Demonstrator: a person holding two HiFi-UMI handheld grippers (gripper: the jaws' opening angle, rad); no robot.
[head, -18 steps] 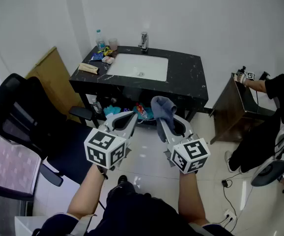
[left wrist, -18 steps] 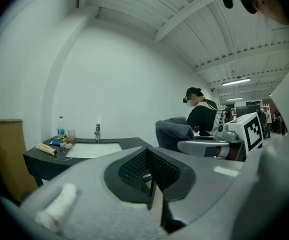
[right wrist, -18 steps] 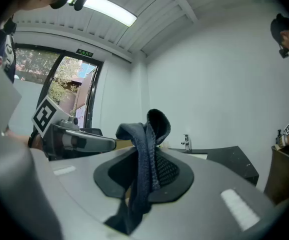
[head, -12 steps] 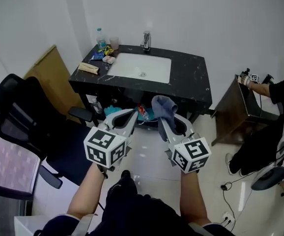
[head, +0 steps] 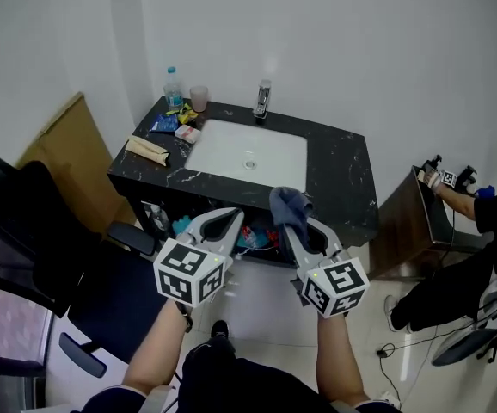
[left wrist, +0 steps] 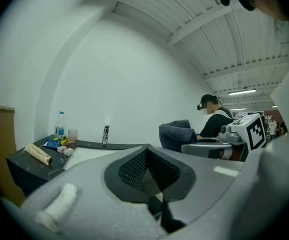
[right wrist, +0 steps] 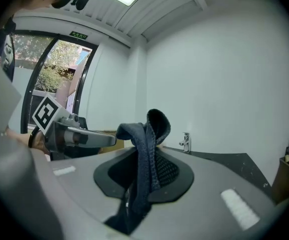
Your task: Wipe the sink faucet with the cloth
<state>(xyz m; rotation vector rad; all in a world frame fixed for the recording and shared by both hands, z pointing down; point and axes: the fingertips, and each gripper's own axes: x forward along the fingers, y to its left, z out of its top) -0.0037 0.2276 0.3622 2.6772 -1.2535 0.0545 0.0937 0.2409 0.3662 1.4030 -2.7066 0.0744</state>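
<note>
A chrome faucet (head: 263, 101) stands at the back of the white basin (head: 248, 153), set in a black marble counter (head: 343, 179). It shows small in the left gripper view (left wrist: 105, 135) and in the right gripper view (right wrist: 186, 142). My right gripper (head: 297, 227) is shut on a dark blue-grey cloth (head: 289, 205), which bunches up above its jaws (right wrist: 147, 149). My left gripper (head: 230, 220) is shut and holds nothing (left wrist: 147, 154). Both grippers are held side by side in front of the counter, short of it and pointing at the sink.
A water bottle (head: 172, 84), a cup (head: 199, 98) and small packets (head: 164, 126) sit on the counter's left end. A black office chair (head: 25, 231) and a wooden board (head: 59, 144) stand at the left. A brown cabinet (head: 420, 222) and a seated person (head: 489, 231) are at the right.
The sink and counter have come nearer and sit lower in the head view. Both grippers keep their pose, the cloth still in the right one.
</note>
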